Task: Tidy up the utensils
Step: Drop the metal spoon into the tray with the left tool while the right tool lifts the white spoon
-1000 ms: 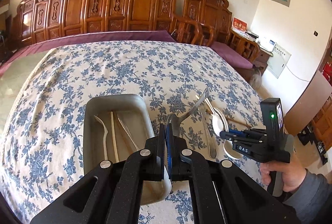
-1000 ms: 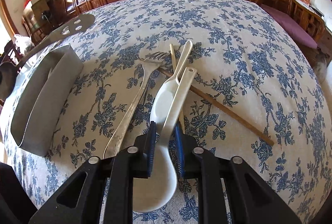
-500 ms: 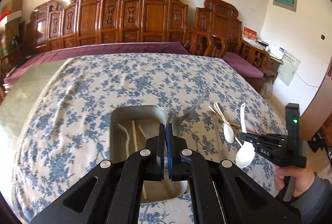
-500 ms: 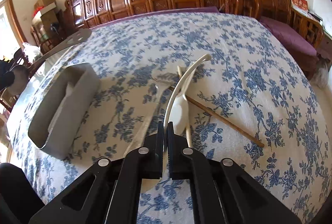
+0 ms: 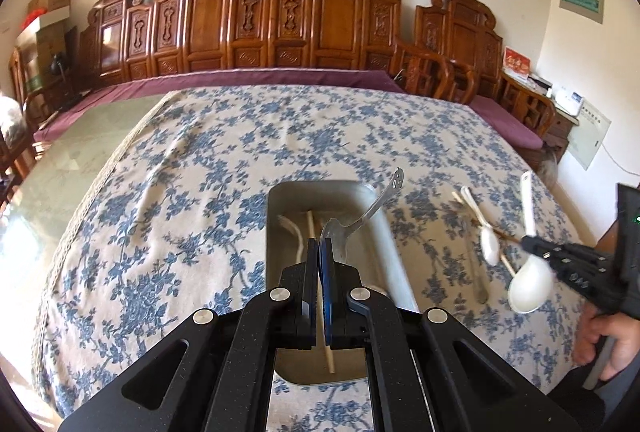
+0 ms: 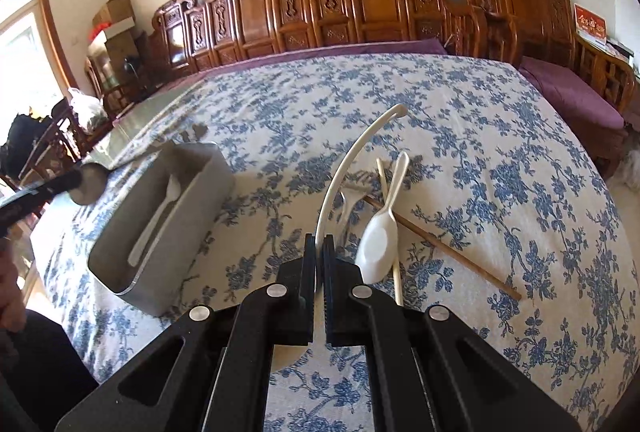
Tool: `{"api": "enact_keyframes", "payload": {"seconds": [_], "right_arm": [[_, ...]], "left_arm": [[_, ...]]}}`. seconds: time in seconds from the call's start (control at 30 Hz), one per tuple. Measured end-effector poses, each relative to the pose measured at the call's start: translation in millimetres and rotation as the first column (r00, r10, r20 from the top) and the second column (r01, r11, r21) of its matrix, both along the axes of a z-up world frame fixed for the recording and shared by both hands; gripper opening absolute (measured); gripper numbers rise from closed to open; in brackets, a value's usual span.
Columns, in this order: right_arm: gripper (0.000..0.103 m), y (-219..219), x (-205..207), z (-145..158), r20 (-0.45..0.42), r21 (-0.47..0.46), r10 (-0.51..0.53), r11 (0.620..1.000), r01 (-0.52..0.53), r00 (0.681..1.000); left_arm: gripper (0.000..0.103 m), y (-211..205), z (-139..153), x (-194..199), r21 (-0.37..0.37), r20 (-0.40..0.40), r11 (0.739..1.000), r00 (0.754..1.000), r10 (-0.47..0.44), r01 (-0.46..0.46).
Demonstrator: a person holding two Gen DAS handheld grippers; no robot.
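A table (image 6: pixel 500 120) draped in a blue-flowered cloth (image 5: pixel 200 192) is filling the middle of both views. A grey metal tray (image 6: pixel 188 228) is sitting on it at the left of the right wrist view. Near centre frame there, a small white spoon (image 6: pixel 380 236), a metal fork (image 6: pixel 348 200), a pale chopstick (image 6: pixel 386 192) and a brown chopstick (image 6: pixel 460 252) are lying crossed in a loose pile.

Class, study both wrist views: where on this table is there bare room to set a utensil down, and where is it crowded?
Free: the floral tablecloth left of the metal tray, and the far stretch beyond it. Crowded: right of the tray, where a white spoon, fork and chopsticks overlap. The tray already holds several utensils.
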State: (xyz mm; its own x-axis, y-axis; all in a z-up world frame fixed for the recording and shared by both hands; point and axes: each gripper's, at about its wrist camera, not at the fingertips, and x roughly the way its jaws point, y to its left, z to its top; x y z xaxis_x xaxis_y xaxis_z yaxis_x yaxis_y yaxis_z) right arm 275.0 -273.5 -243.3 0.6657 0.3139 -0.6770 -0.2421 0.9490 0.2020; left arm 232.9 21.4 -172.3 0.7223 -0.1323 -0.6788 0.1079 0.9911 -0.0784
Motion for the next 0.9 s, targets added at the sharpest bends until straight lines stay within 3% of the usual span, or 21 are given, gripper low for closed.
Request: {"api": "enact_keyframes", "payload": {"seconds": [0.27, 0.57, 0.9], "right_arm": [[0.004, 7.0, -2.4, 5.1, 0.019, 0.013, 0.028, 0.999, -0.029, 0.999], [0.004, 4.5, -3.1, 4.0, 0.02, 0.001, 0.025, 1.0, -0.025, 0.999], [0.004, 4.2, -2.9, 2.0, 0.016, -0.013, 0.026, 1.0, -0.026, 1.0]], "left_arm": [[0.0, 0.5, -25.5, 13.0, 0.071, -0.037, 0.997, 0.999, 0.04, -0.037], [0.001, 3.0, -27.1, 13.9, 0.104, -0.028, 0.991, 0.996, 0.086, -0.083], [0.001, -14.9, -41.5, 16.1, 0.154, -0.08, 0.988, 0.996, 0.042, -0.03]]}}
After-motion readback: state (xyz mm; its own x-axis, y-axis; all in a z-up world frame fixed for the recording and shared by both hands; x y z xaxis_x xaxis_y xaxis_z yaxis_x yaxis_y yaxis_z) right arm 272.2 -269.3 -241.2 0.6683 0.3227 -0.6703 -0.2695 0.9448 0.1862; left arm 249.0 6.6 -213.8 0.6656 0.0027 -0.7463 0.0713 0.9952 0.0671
